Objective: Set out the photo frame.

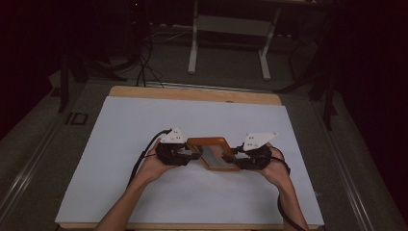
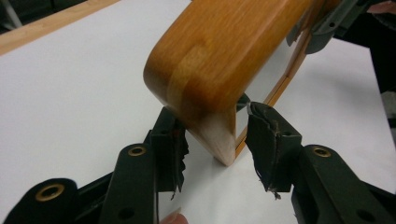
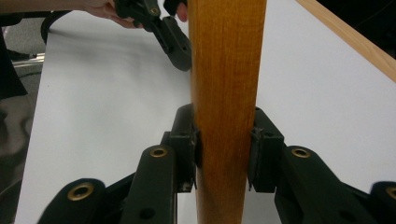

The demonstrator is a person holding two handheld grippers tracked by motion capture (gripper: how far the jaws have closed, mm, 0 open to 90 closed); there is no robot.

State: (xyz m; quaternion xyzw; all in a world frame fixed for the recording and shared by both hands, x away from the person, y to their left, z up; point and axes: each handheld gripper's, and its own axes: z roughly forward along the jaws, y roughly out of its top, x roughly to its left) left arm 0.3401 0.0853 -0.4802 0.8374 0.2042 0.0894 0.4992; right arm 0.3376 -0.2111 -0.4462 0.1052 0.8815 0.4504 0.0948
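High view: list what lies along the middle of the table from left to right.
Bare white table sheet → left hand-held gripper with its grey three-cornered plate → orange-brown wooden frame with rounded corners → right hand-held gripper with its grey plate → bare white sheet again.

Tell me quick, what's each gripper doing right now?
Left gripper: open, jaws around a corner of the wooden frame, pads not yet pressing.
Right gripper: shut on the wooden frame's side.
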